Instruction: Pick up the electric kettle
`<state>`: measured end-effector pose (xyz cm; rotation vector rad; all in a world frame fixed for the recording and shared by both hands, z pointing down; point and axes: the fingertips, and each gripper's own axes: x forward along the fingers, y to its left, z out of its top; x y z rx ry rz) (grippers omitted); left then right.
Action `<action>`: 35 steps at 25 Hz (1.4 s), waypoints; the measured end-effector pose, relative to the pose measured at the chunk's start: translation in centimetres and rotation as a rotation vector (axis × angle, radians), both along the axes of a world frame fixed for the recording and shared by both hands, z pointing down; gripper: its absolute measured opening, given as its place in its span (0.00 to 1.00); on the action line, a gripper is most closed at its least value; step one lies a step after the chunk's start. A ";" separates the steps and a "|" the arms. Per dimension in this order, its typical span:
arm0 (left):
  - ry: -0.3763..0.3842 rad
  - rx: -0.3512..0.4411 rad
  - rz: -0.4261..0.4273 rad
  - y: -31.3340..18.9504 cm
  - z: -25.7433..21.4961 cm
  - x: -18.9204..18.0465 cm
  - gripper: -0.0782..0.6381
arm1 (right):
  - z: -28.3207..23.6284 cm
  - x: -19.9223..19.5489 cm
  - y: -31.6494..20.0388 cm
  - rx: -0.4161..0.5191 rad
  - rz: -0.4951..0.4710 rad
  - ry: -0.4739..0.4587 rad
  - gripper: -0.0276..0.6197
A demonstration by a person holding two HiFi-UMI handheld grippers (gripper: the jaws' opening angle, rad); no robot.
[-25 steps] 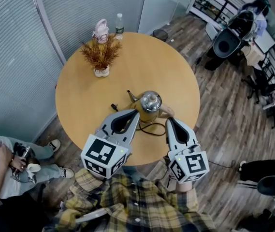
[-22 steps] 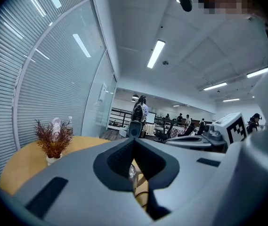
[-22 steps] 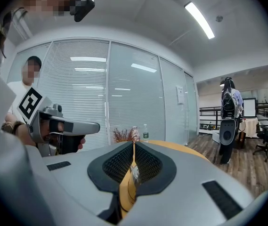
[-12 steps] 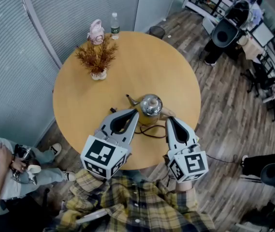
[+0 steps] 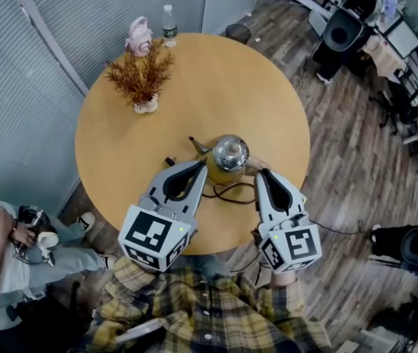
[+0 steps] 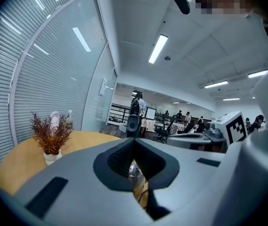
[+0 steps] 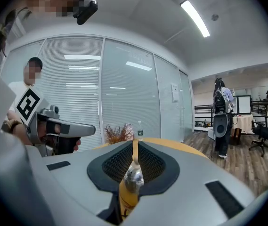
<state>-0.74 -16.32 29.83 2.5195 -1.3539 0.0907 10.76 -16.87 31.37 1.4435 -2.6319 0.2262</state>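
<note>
The round table (image 5: 216, 79) carries everything in the working area. The kettle (image 5: 227, 157) stands upright on it, toward the near edge. The left gripper (image 5: 203, 165) sits just beside the kettle on the spout side, and its jaws are together with nothing between them. The right gripper (image 5: 260, 173) sits just beside it on the opposite side, with its jaws likewise closed and empty. Each gripper view shows only a narrow slit between the pads, through which I see the kettle beyond the tips. I cannot tell from any view whether either tip touches it. The kettle has a polished metal lid (image 5: 230, 151) over an amber body (image 7: 126, 197). I judge the lid to be slippery and the body to be rigid and possibly glass, so neither should be squeezed hard. Whether it holds water cannot be seen, so I plan for a heavy, sloshing load. The black cord (image 5: 227, 192) lies looped on the table in front of the kettle, between the grippers. I expect it to drag or snag during a lift, so allow for slack. The spout (image 5: 196, 145) points left and is too thin to serve as a grip. A tan part on the right side, likely the handle (image 5: 250, 167), is the best hold. The right jaws must open first, and the left gripper can steady the body.
</note>
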 end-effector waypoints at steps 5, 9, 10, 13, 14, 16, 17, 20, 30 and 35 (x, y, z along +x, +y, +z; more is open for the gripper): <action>0.001 -0.029 0.007 -0.8 1.8 0.0 0.11 | 1.4 0.8 -0.8 -0.015 0.027 0.010 0.10; -0.001 -0.042 -0.002 -1.6 3.2 -0.2 0.11 | 2.4 1.4 -1.6 -0.016 0.055 0.010 0.11; -0.002 -0.046 -0.004 -1.8 3.5 -0.3 0.11 | 2.7 1.5 -1.7 -0.018 0.059 0.012 0.11; -0.006 -0.058 -0.008 -2.3 4.3 -0.5 0.11 | 3.7 1.5 -2.0 -0.034 0.054 0.018 0.17; -0.008 -0.059 -0.008 -2.4 4.7 -0.5 0.11 | 4.0 1.6 -2.1 -0.037 0.054 0.022 0.19; -0.014 -0.061 -0.009 -2.7 5.3 -0.5 0.11 | 4.7 1.8 -2.3 -0.035 0.058 0.034 0.20; -0.018 -0.062 -0.011 -2.8 5.5 -0.4 0.11 | 5.1 2.0 -2.3 -0.033 0.060 0.042 0.21; -0.023 -0.070 -0.011 -3.1 6.4 -0.3 0.11 | 6.2 2.5 -2.5 -0.037 0.065 0.063 0.25; -0.007 -0.112 -0.001 -3.5 10.0 -0.3 0.11 | 10.3 4.5 -3.3 -0.058 0.120 0.087 0.39; -0.007 -0.125 -0.017 -3.8 11.4 -0.3 0.11 | 12.1 5.1 -3.7 -0.072 0.128 0.087 0.41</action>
